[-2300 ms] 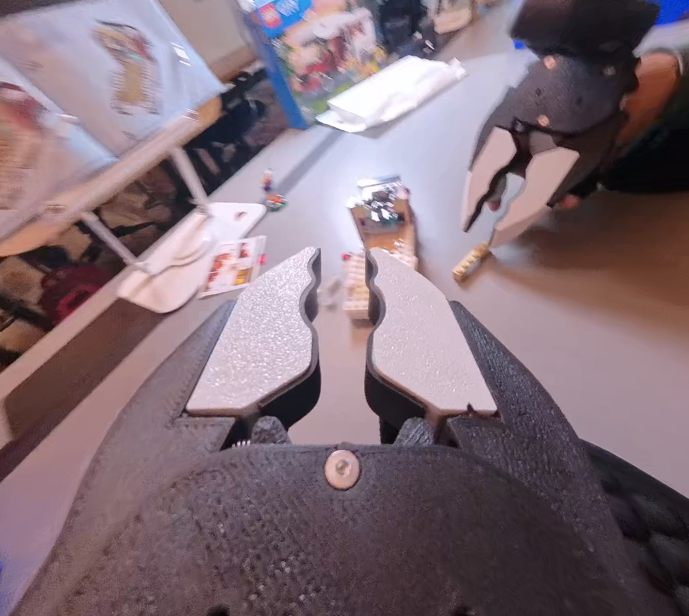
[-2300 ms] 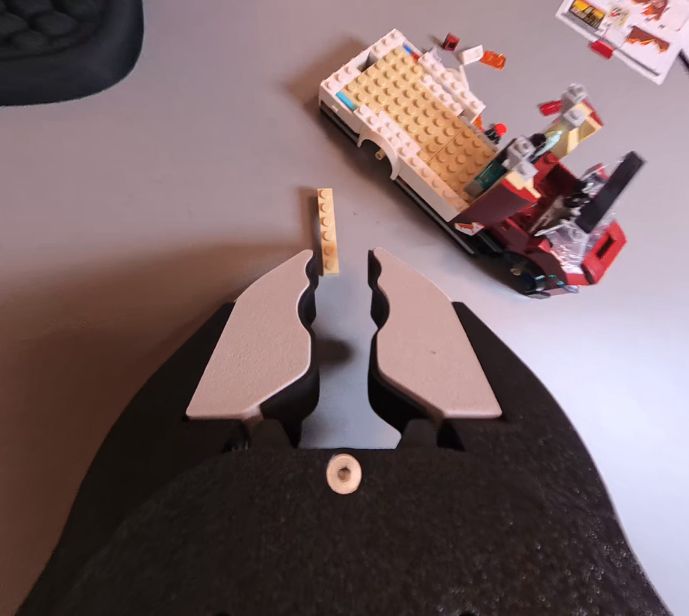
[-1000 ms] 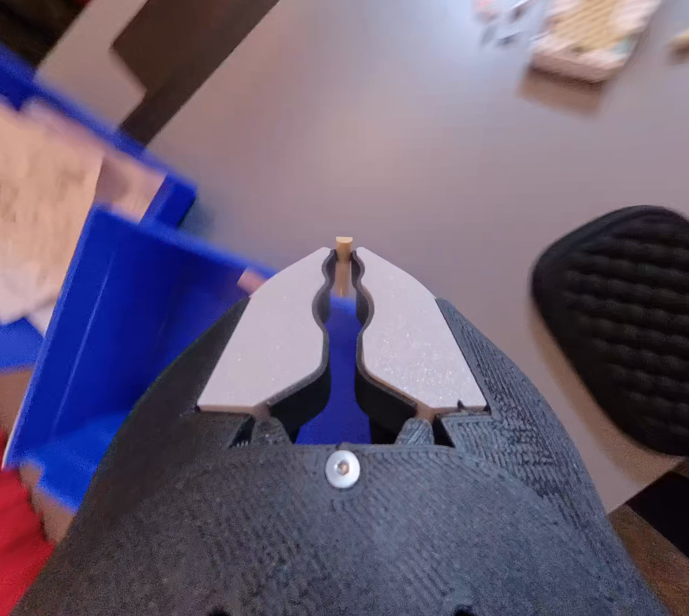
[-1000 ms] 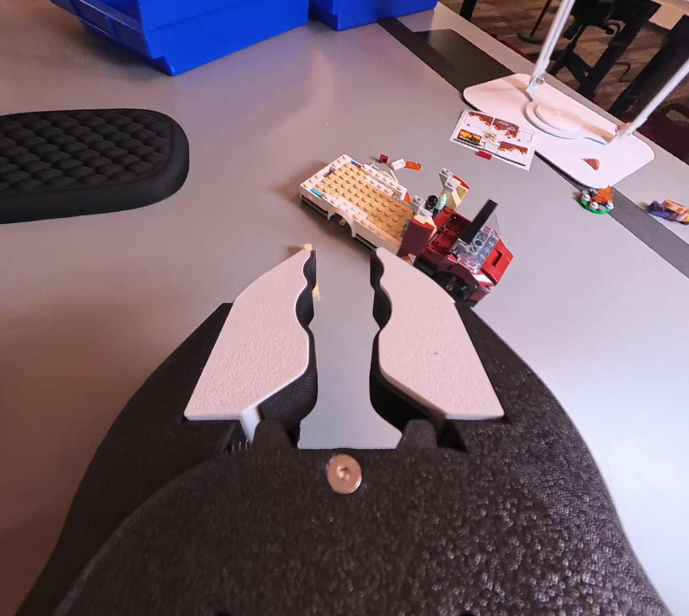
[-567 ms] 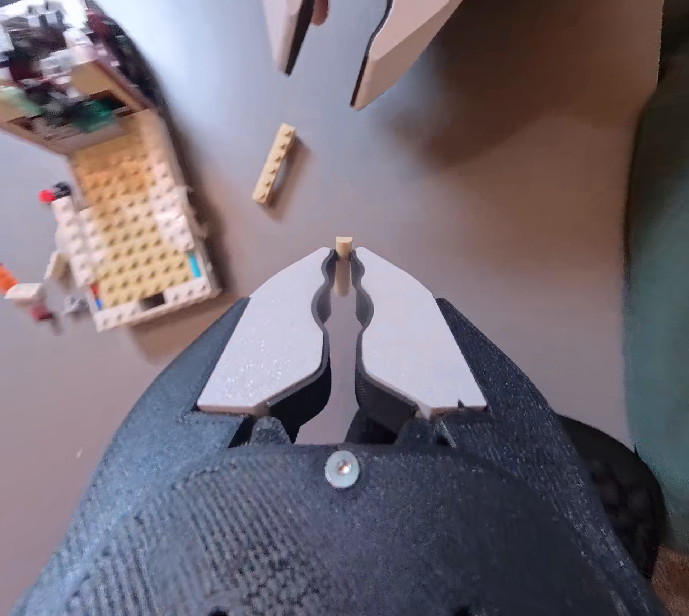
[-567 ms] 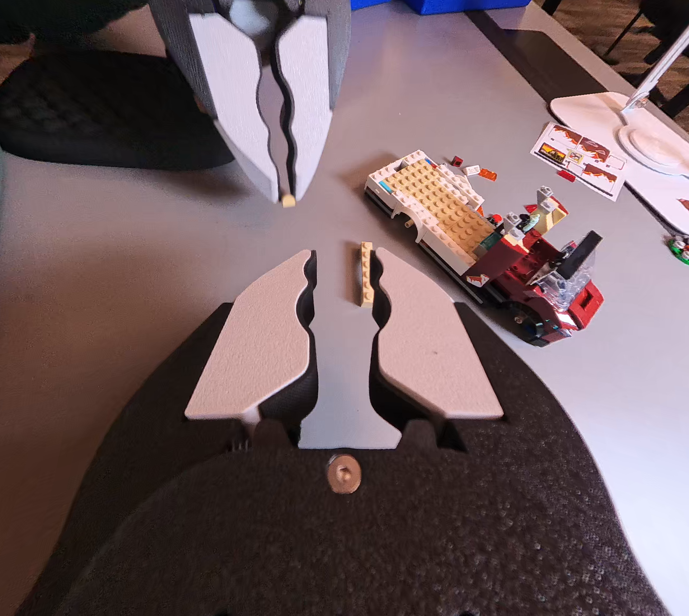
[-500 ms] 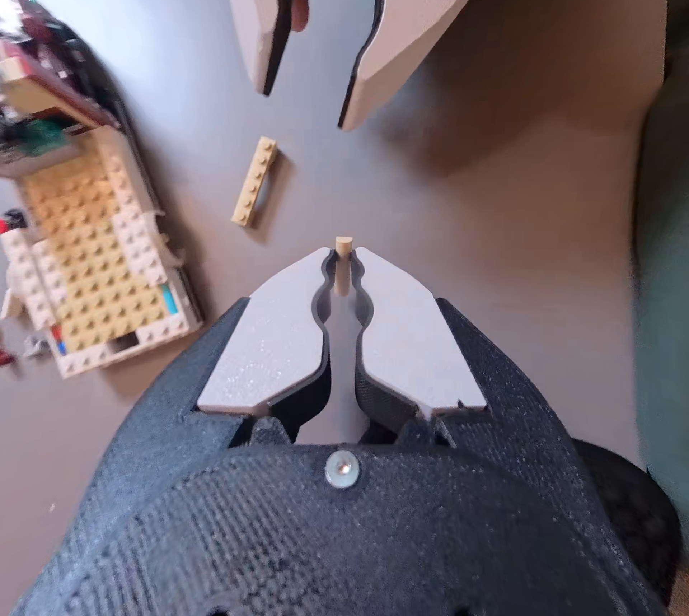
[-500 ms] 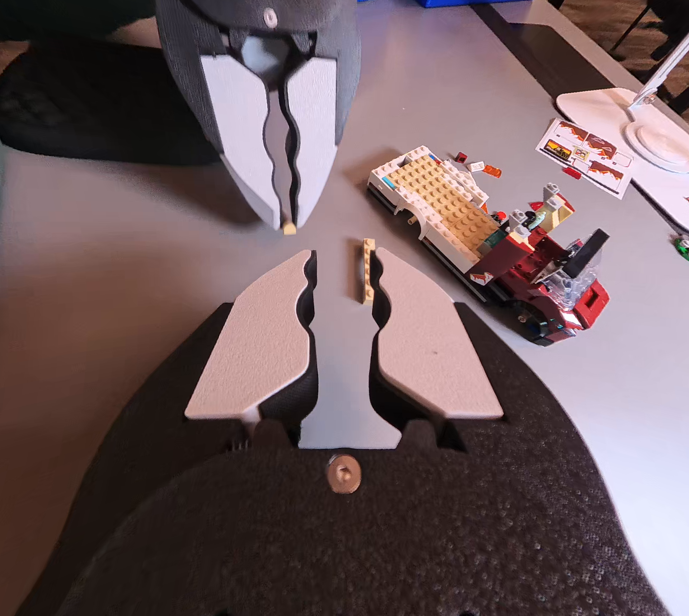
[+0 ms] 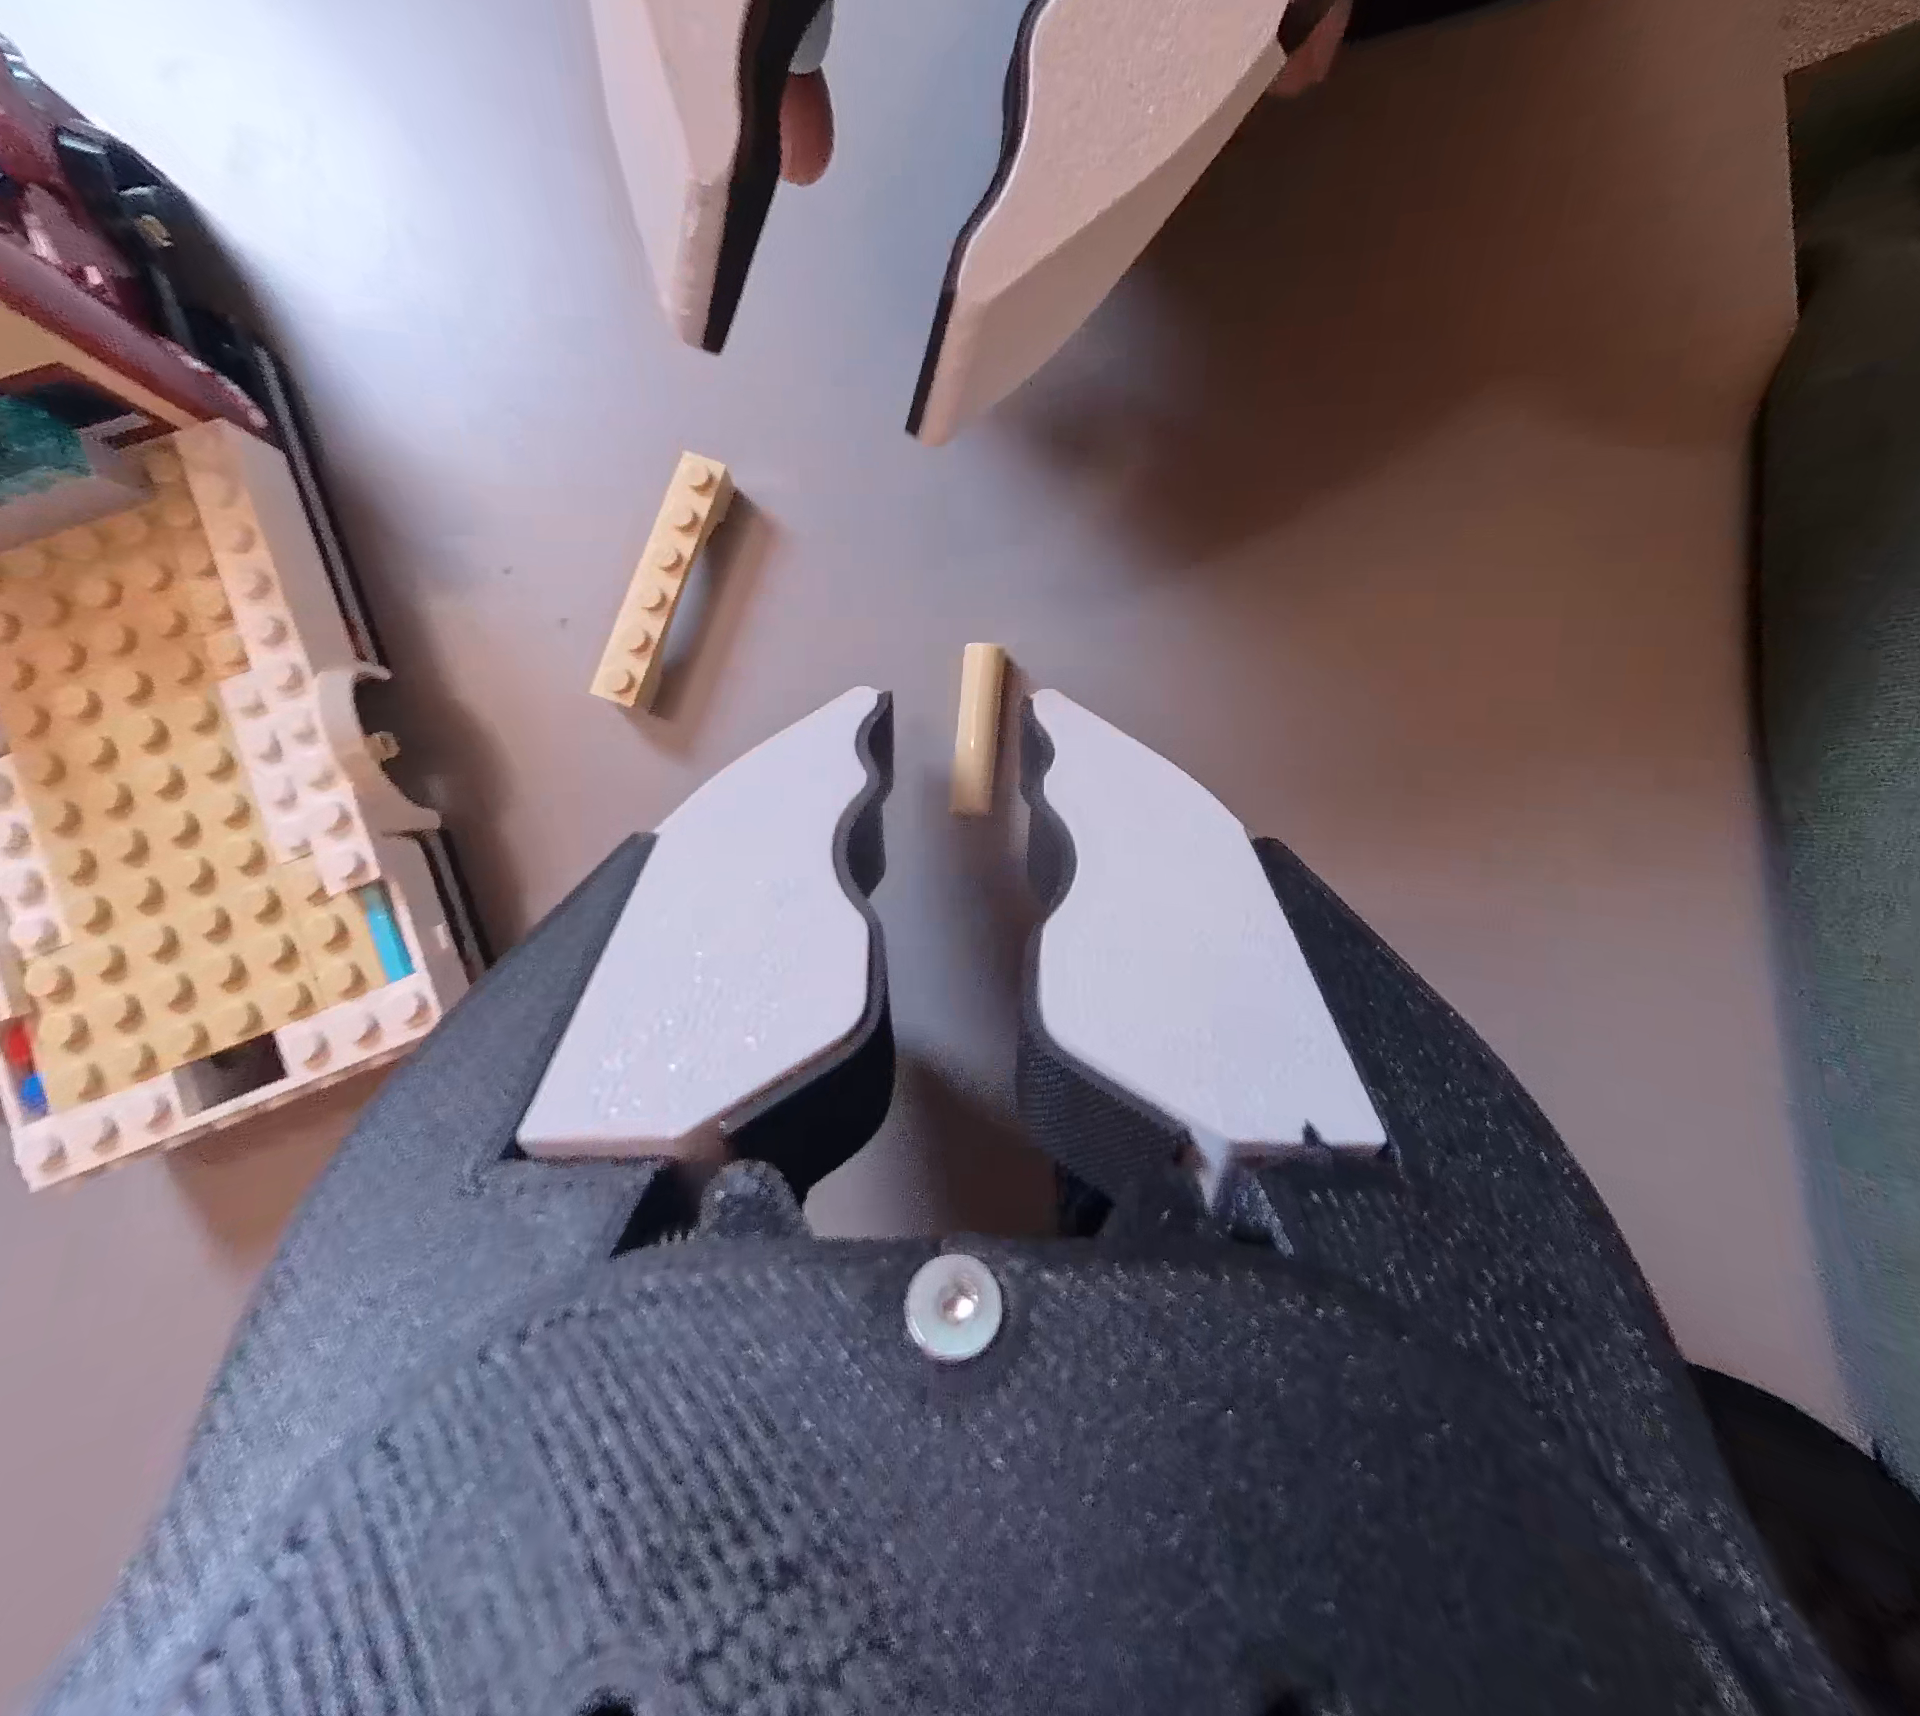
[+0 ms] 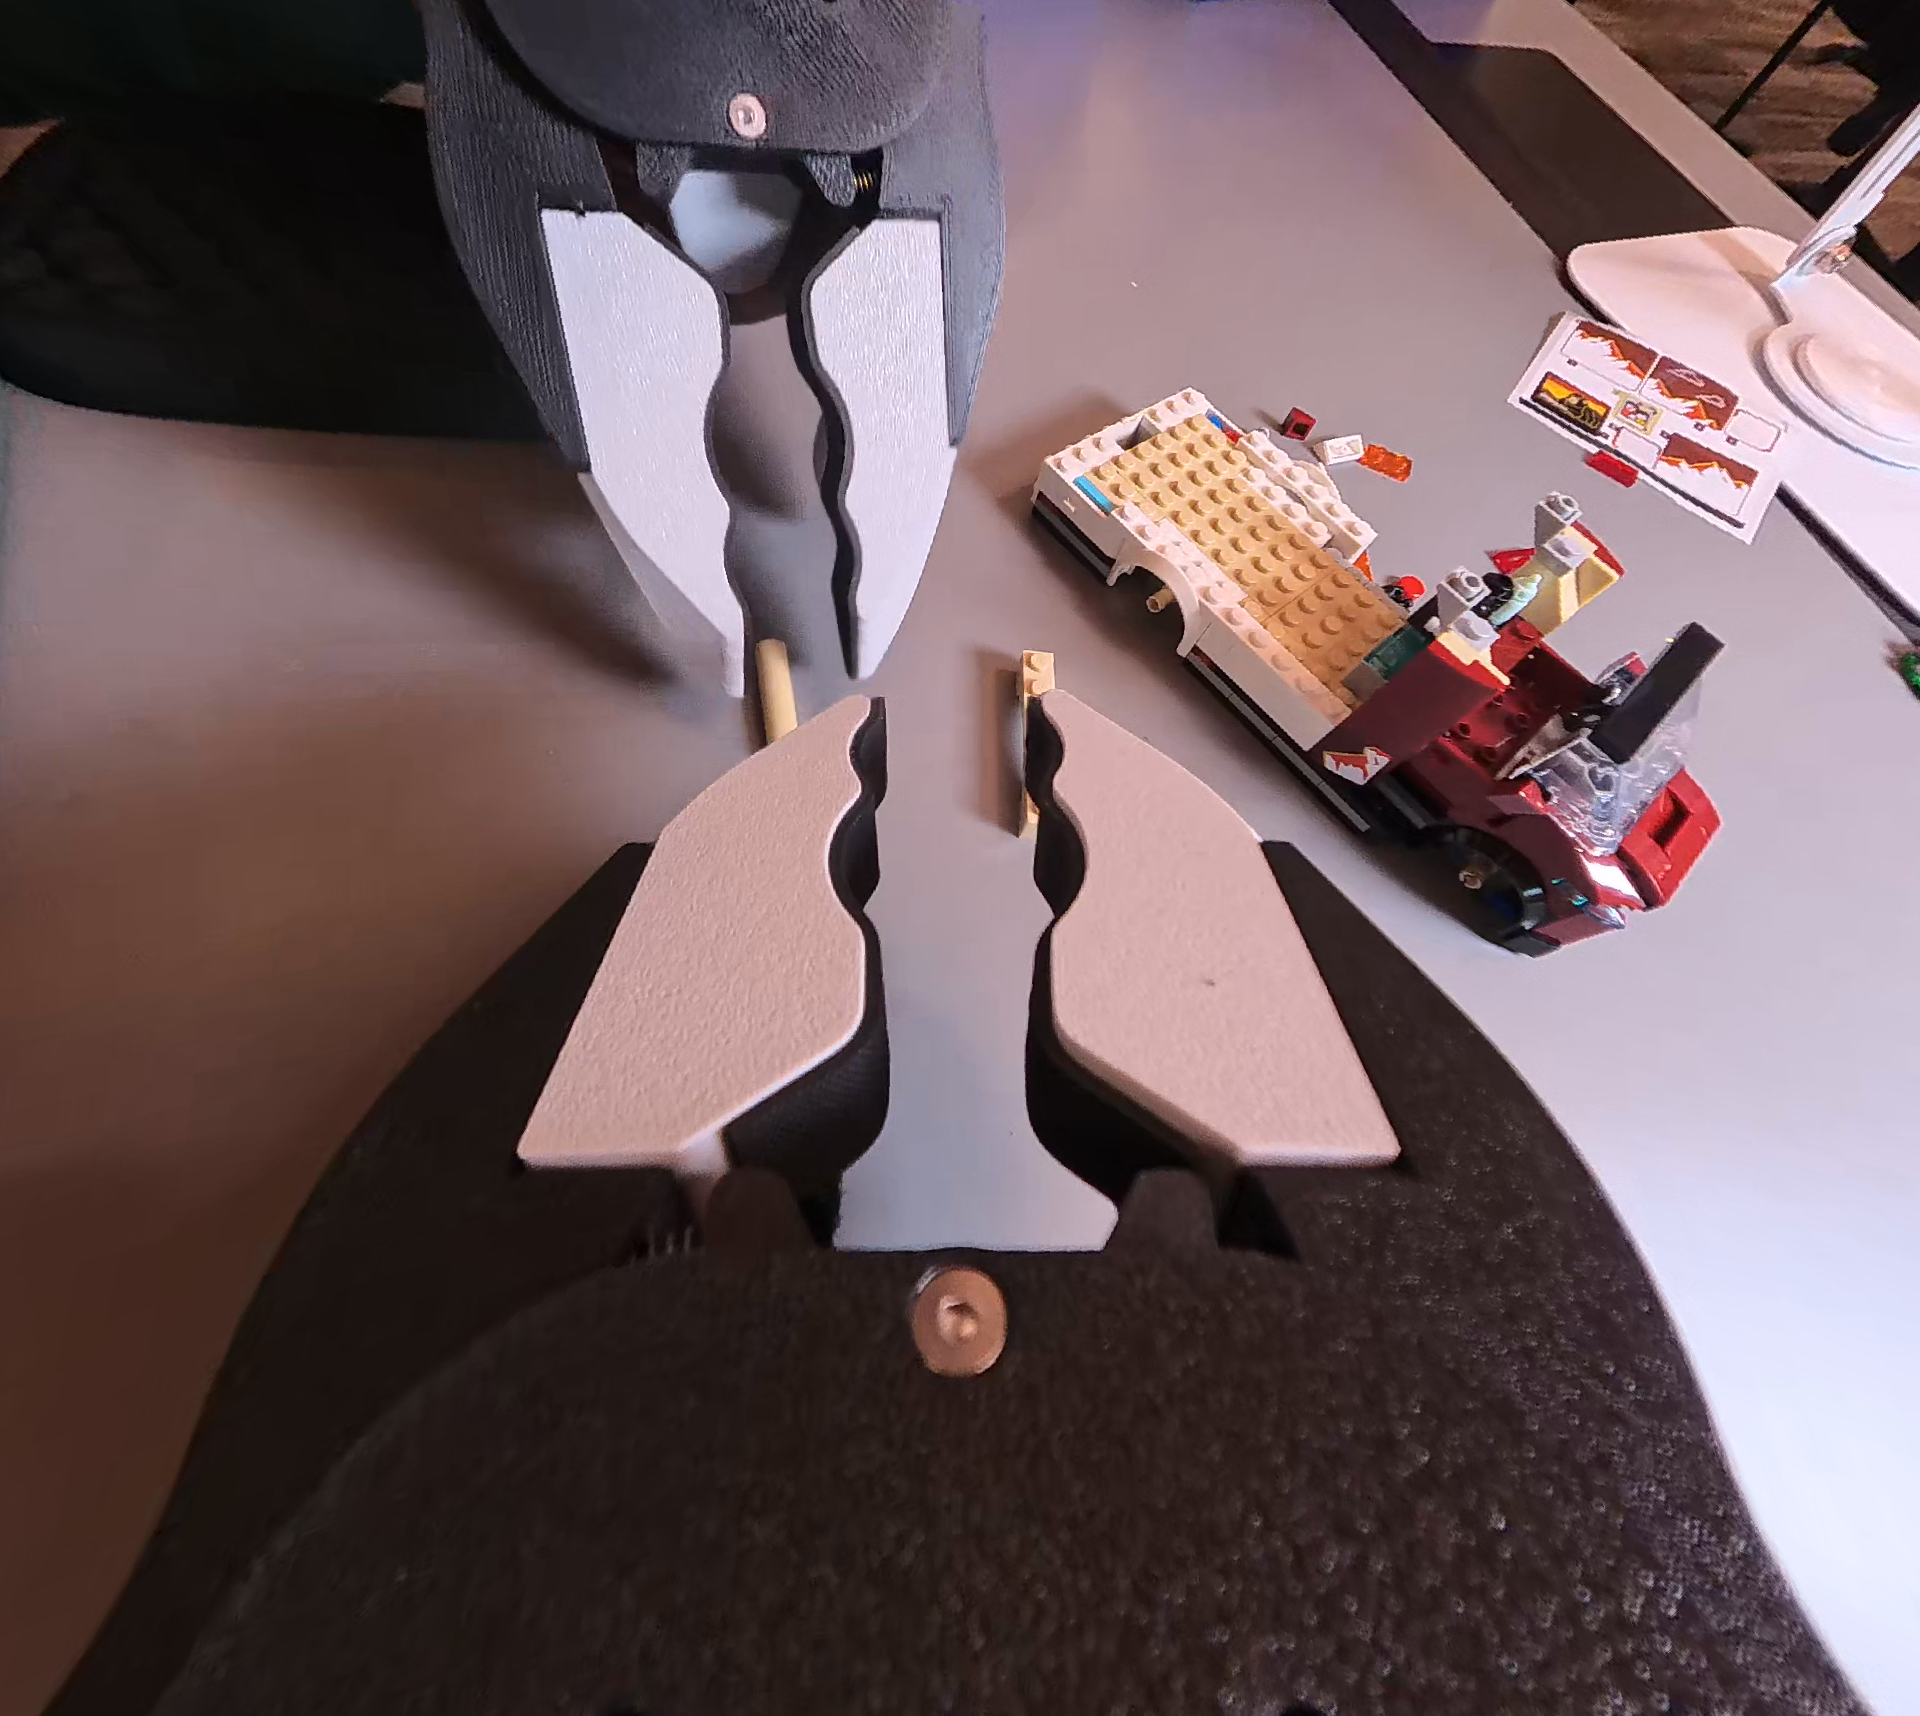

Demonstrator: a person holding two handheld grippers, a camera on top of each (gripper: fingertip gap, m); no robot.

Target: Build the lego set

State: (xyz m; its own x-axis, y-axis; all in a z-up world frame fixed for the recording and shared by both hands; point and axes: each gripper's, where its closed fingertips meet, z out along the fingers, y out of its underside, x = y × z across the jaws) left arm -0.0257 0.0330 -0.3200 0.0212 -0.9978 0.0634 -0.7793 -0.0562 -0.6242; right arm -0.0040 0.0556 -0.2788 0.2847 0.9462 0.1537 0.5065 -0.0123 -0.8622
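**Tan pin released onto the table**

Left wrist view: the tan pin (image 9: 978, 728), clamped half a second ago, now lies loose between the parted fingers of the left gripper (image 9: 956, 710); the tan plate (image 9: 665, 583) sits just beside.

Right wrist view: the right gripper (image 10: 958, 726) hovers parted and empty (plate by its right finger), truck build (image 10: 1340, 617) nearby. Next, probably: grasp the plate, align studs.

Left wrist view: steep, close look down at grey table (image 9: 1351, 627). Right wrist view: opposite, shallower, looking across. Both share tan pin (image 9: 979, 726) (image 10: 775, 687), tan plate (image 9: 665, 580) (image 10: 1023, 736), truck build (image 9: 177, 793) (image 10: 1351, 627).
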